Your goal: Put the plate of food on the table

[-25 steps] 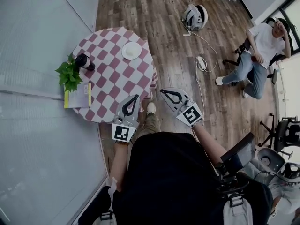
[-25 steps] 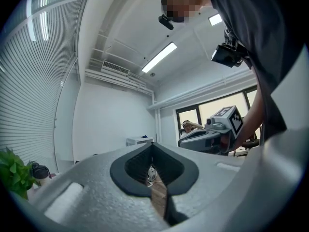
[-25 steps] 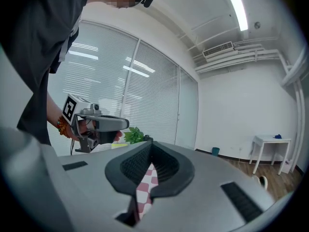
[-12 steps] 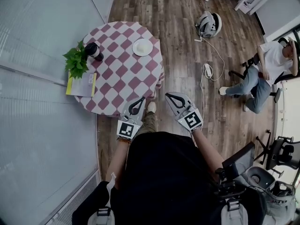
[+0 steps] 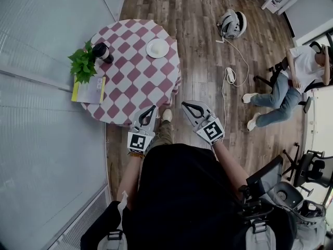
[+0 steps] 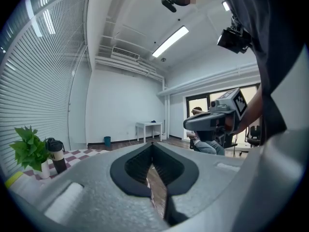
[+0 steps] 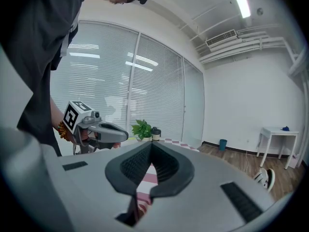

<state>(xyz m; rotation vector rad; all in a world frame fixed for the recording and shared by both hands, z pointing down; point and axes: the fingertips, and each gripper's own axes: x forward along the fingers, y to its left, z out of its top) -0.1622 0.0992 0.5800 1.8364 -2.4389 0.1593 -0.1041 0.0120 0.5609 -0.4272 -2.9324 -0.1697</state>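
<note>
A white plate (image 5: 157, 48) lies on the far right part of the round table with the red-and-white checked cloth (image 5: 136, 79); what is on the plate is too small to tell. My left gripper (image 5: 152, 108) hangs at the table's near edge, shut and holding nothing. My right gripper (image 5: 183, 105) is level with it over the wooden floor just right of the table, also shut and holding nothing. In the left gripper view the right gripper (image 6: 212, 121) shows ahead. In the right gripper view the left gripper (image 7: 96, 127) shows to the left.
A potted plant (image 5: 82, 63), a dark lidded cup (image 5: 101, 51) and a yellow book (image 5: 89, 90) occupy the table's left side. A glass wall with blinds runs along the left. On the floor lie a white device (image 5: 231, 24) and a power strip (image 5: 229, 75). A seated person (image 5: 291, 77) is at right.
The head view has swung, so the table sits further right and nearer than a second ago. Both grippers stay shut and level at the table's near edge. The seated person's legs have shifted.
</note>
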